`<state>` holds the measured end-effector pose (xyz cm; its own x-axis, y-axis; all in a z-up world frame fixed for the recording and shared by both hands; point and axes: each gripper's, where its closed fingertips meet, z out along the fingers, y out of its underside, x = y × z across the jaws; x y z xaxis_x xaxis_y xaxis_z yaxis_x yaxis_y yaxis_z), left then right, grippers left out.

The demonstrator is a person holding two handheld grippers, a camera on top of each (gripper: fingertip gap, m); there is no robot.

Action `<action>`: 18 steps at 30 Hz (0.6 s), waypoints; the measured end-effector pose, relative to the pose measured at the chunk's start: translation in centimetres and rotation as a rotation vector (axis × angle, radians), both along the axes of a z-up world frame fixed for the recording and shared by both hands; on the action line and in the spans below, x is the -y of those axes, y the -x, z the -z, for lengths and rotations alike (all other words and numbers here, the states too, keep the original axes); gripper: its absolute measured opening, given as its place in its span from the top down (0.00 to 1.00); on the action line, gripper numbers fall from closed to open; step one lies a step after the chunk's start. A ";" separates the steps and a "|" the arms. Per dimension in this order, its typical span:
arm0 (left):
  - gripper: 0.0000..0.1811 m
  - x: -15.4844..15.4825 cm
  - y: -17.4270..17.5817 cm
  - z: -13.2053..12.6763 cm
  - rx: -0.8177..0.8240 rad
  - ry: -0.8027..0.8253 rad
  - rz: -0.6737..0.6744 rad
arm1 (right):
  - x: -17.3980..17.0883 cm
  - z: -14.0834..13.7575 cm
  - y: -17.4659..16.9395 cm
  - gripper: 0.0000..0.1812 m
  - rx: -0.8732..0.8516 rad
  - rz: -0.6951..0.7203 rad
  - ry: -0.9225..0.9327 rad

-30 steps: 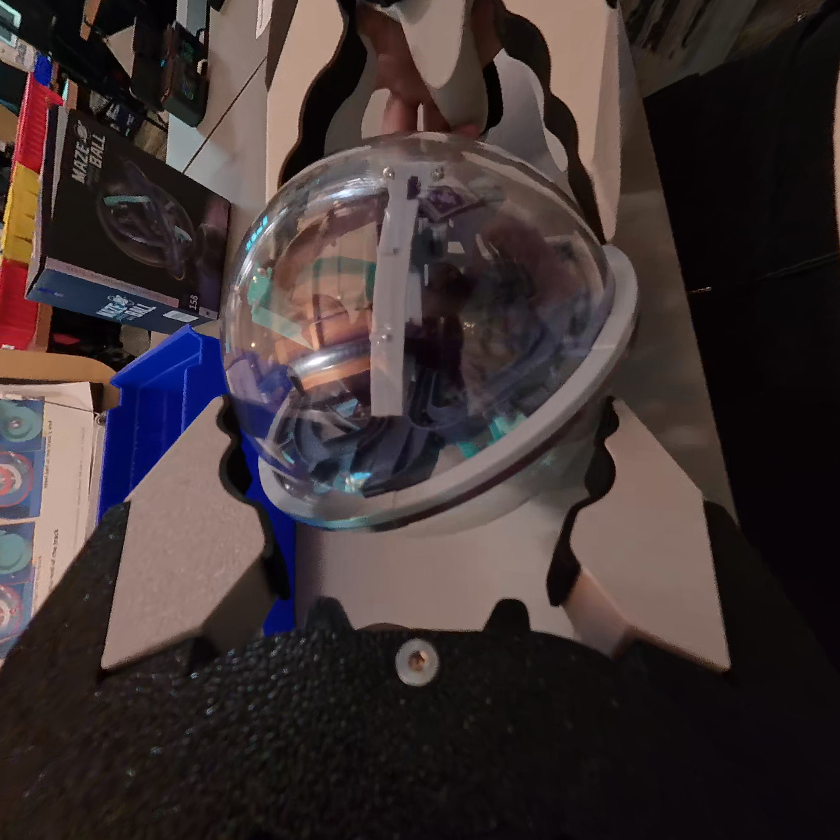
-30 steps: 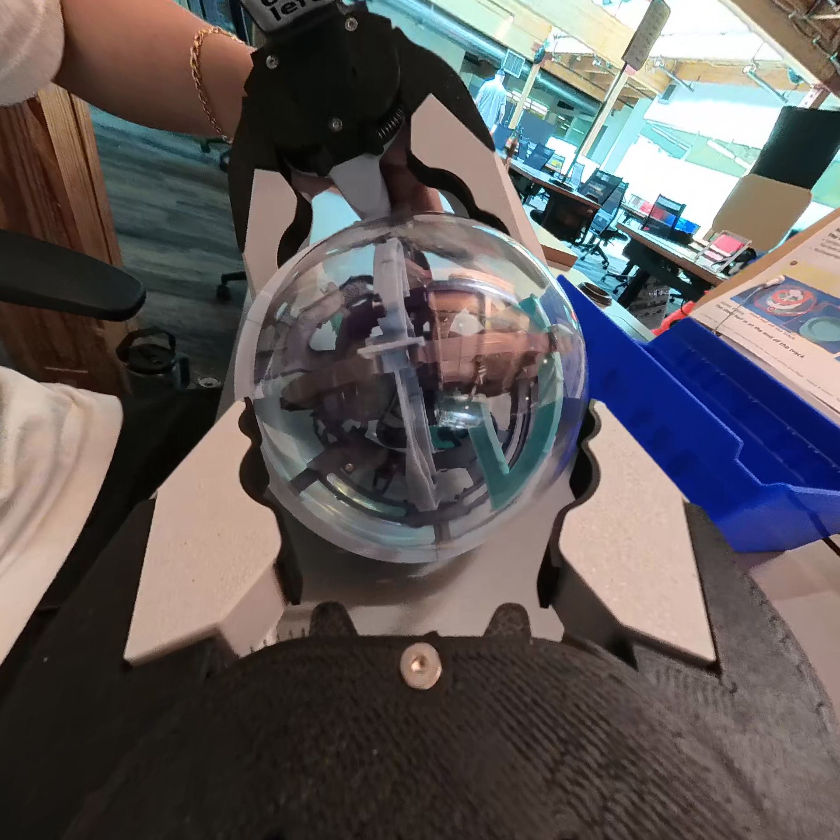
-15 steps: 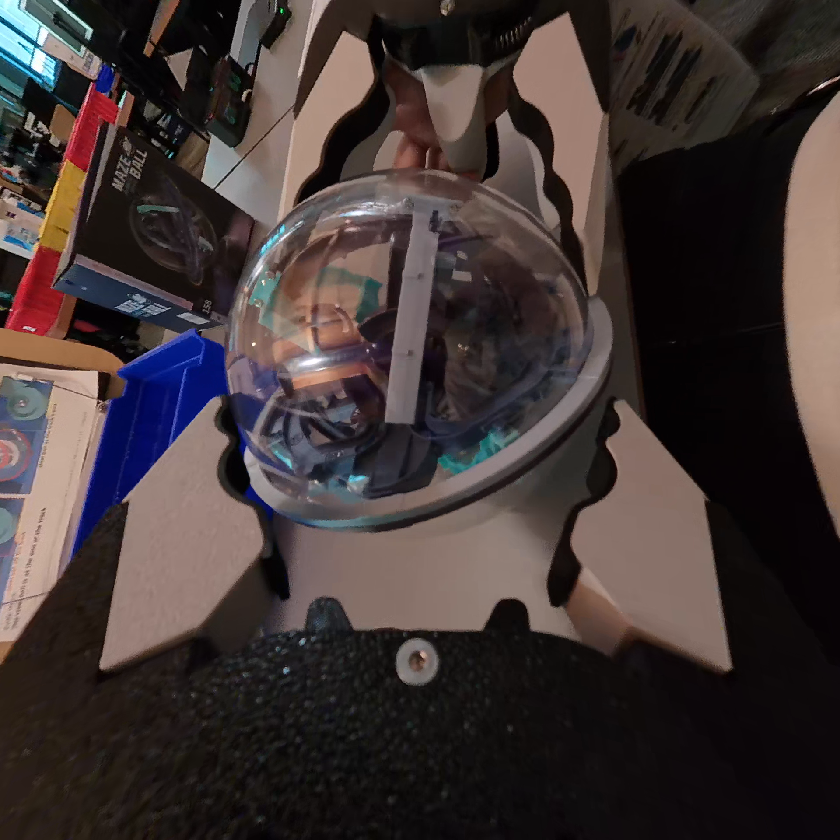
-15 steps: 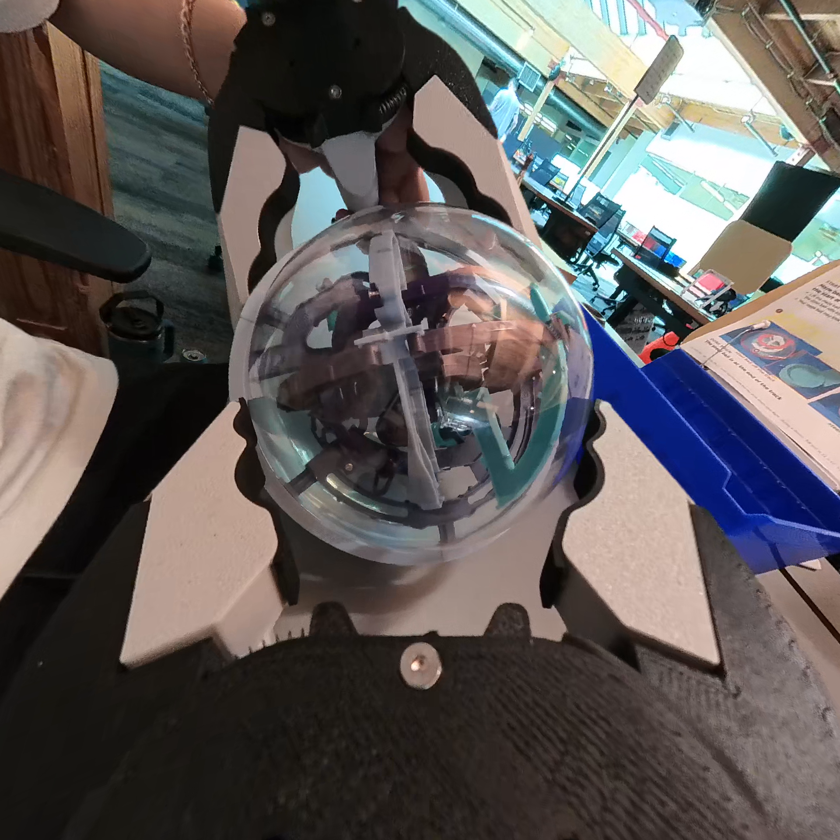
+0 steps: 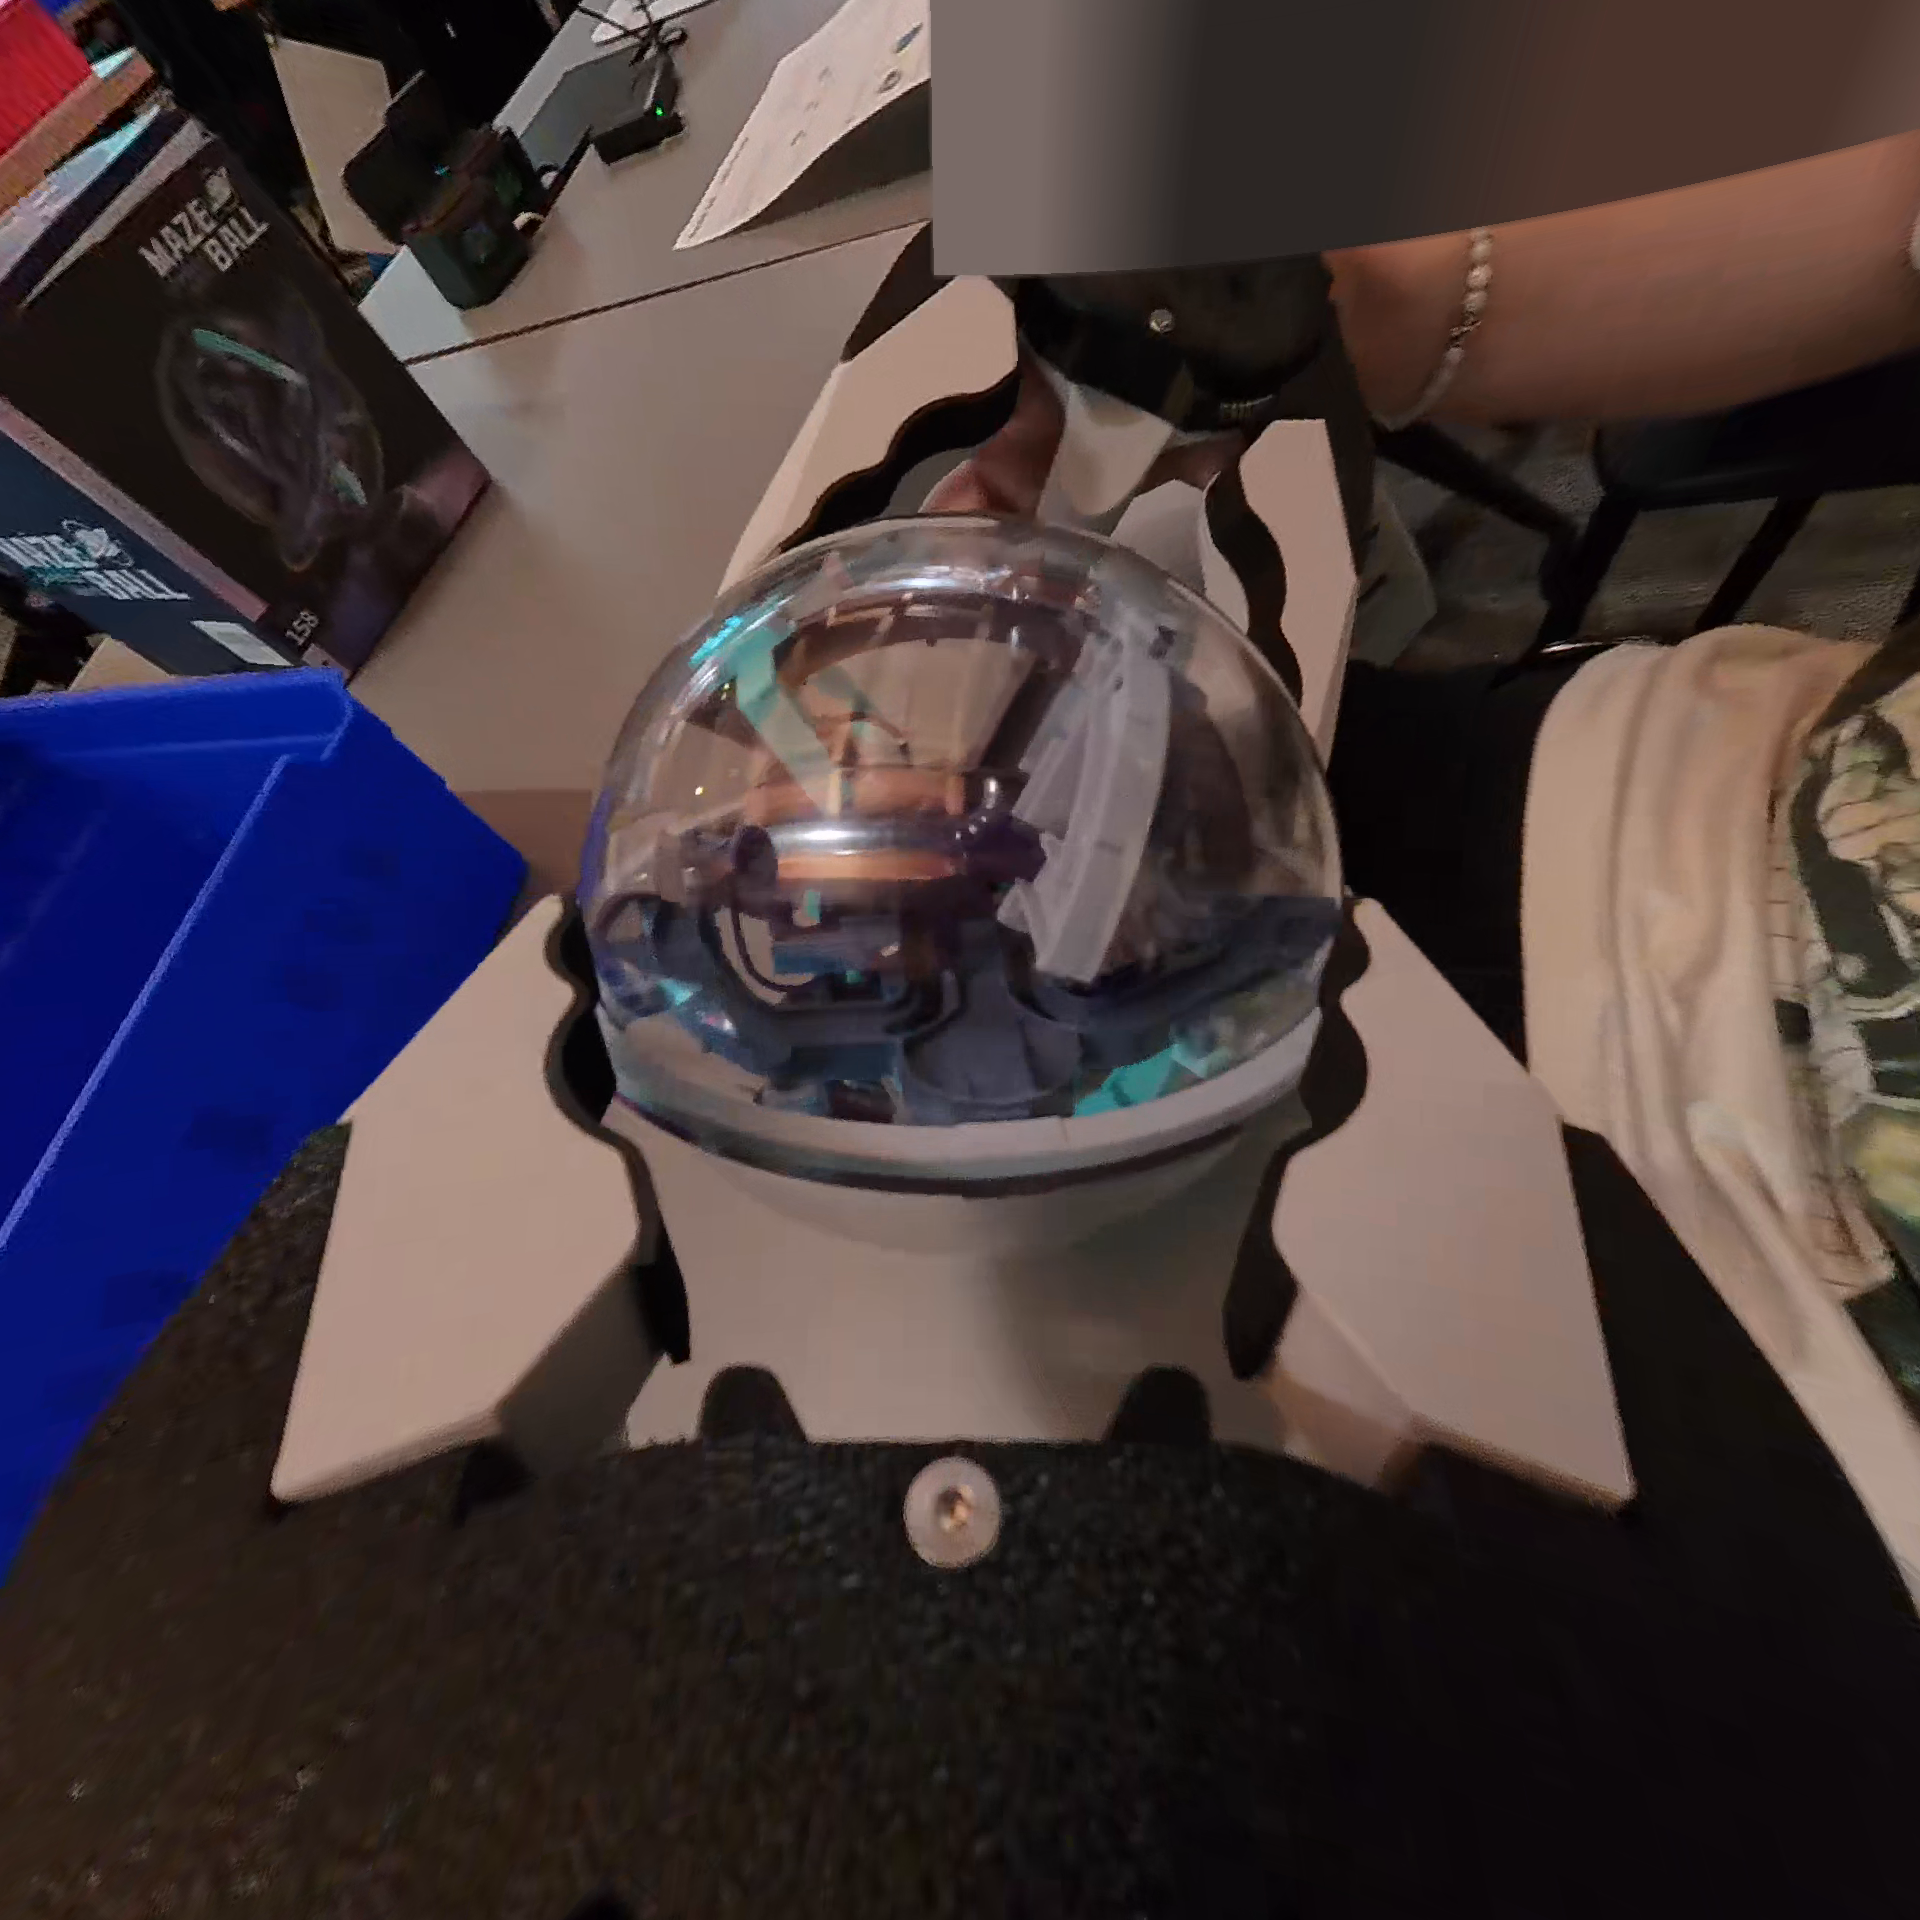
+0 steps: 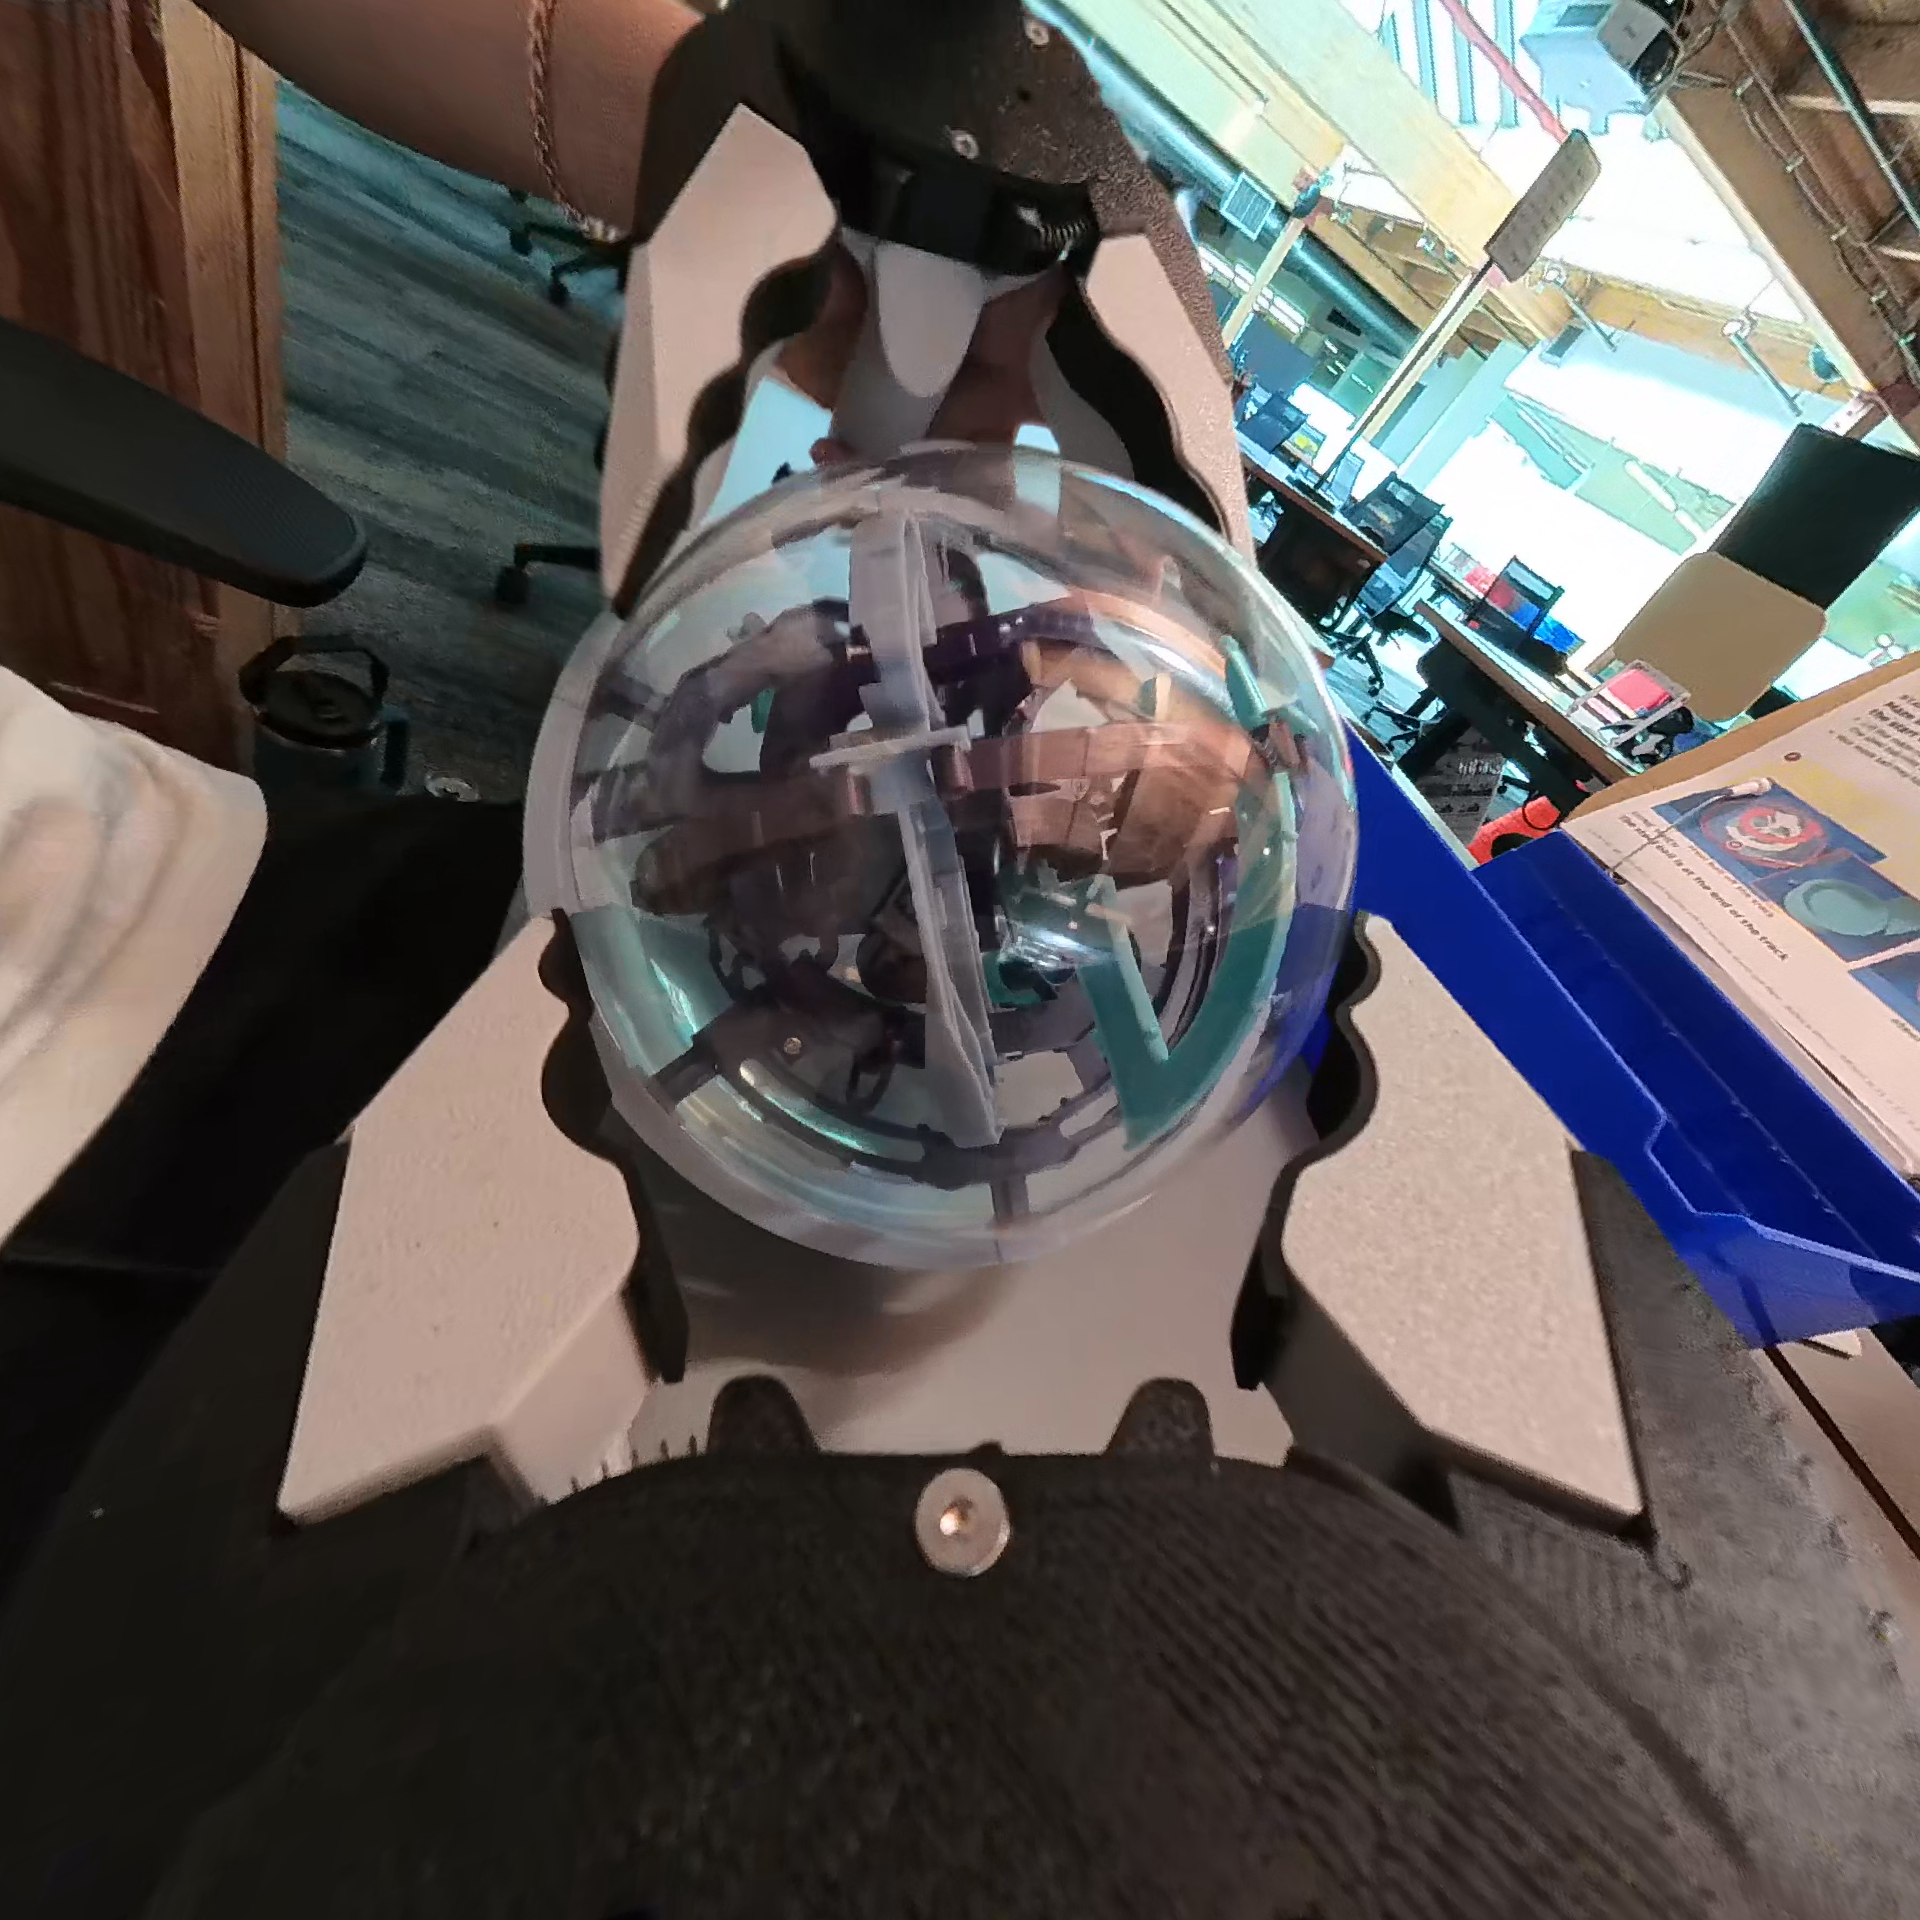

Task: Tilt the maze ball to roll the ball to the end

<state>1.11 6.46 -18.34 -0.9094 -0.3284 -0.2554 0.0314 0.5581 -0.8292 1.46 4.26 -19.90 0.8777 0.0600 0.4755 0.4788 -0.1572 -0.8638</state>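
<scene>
Clear plastic maze ball [image 5: 961, 883] with coloured tracks inside, frame centre, lifted off worktop [image 5: 623, 416], clamped between both hand-held grippers. Left hand-held gripper [image 5: 961, 997] grasps from near side; right hand-held gripper [image 6: 940, 1049] grasps opposite side. Blue plastic bin [image 5: 187, 935] at left.

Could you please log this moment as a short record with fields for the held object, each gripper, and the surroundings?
held object: maze ball, a clear sphere with coloured tracks inside and a white band
left gripper: shut on maze ball, one finger on each side
right gripper: shut on maze ball from the opposite side
inner ball: position too hard to tell
beside it: blue bin, maze ball box, printed instruction sheet
support: maze ball held between both grippers, not resting on the table
</scene>
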 end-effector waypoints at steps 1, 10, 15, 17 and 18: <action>0.25 -0.1 -0.2 0.2 -0.006 0.001 -0.005 | -0.1 0.2 -0.2 0.24 0.014 0.009 0.011; 0.17 -0.3 -1.4 1.9 -0.067 -0.022 -0.080 | 0.0 0.0 -0.6 0.27 -0.055 0.028 -0.005; 0.17 -0.5 -1.5 2.0 -0.103 0.028 -0.130 | 0.0 -1.2 0.1 0.26 -0.178 0.017 -0.063; 0.17 -0.5 -1.6 2.0 -0.109 0.046 -0.161 | -0.2 -1.8 0.2 0.26 -0.210 0.022 -0.091; 0.17 -0.5 -1.7 2.0 -0.112 0.055 -0.177 | -0.4 -1.9 0.1 0.26 -0.214 0.032 -0.096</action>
